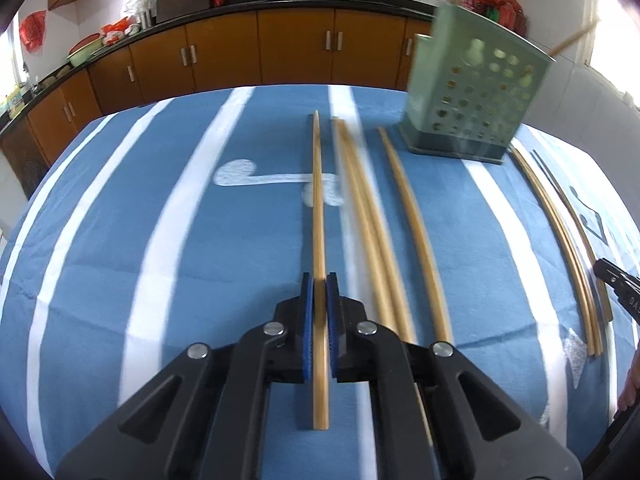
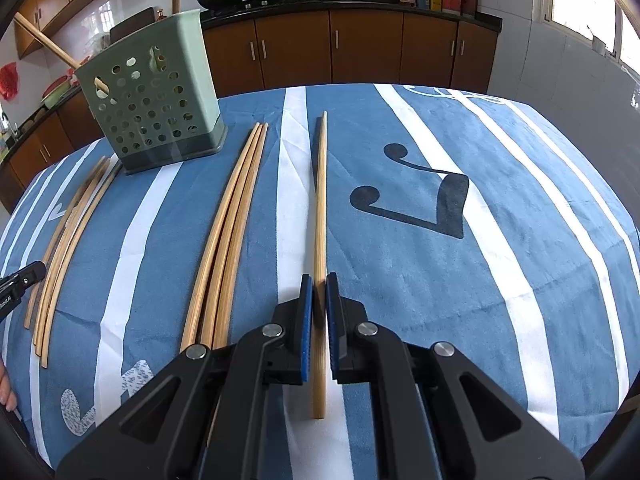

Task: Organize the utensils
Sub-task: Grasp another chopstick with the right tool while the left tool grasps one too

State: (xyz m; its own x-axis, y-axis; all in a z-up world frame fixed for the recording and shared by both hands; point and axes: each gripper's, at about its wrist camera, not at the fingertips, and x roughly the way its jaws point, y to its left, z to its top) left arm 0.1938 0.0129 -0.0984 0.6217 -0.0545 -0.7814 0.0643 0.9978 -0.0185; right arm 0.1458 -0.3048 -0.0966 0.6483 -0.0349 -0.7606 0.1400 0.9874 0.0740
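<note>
Blue striped tablecloth; left tool and right tool each apparently pinching chopstick; green holder nearby.

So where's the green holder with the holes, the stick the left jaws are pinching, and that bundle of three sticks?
Green holder (image 2: 154,116): right wrist view, on its perforated front wall.
Pinched stick (image 1: 318,208): left wrist view, mid-shaft ahead of the jaws.
Bundle of three sticks (image 2: 232,216): right wrist view, middle of the bundle.
</note>
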